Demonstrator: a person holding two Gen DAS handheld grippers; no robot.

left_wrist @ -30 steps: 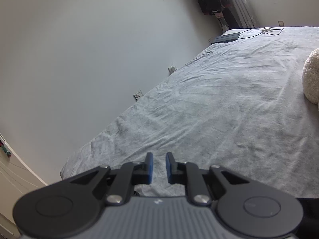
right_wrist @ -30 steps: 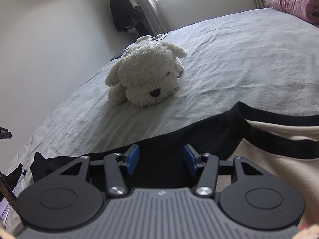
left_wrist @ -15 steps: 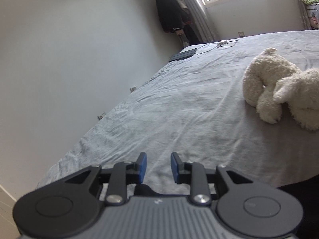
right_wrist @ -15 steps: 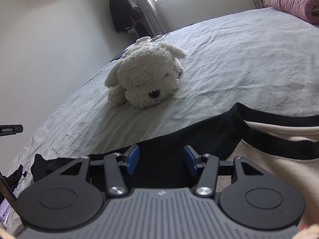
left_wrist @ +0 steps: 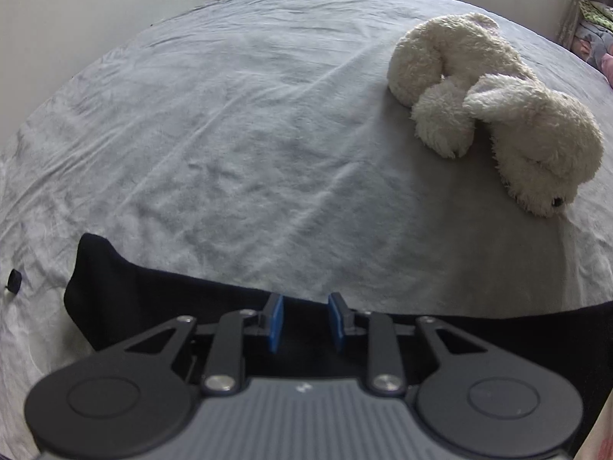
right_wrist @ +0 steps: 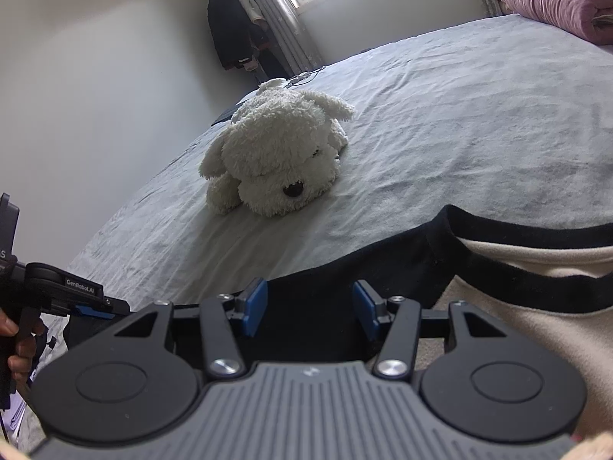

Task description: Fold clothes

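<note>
Black sleeve [left_wrist: 126, 291] edge lies beneath the parted left claw [left_wrist: 304, 322].

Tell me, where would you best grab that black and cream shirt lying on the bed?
Probably by the black sleeve, at its free end that lies flat on the grey bedsheet. The left gripper hangs over it with jaws apart; coming down from above to pinch the thin edge looks easiest. The plush dog lies well clear.

Left gripper [left_wrist: 305, 320] jaws apart above black garment [left_wrist: 153, 291]; plush dog [left_wrist: 494, 107] beyond.
</note>
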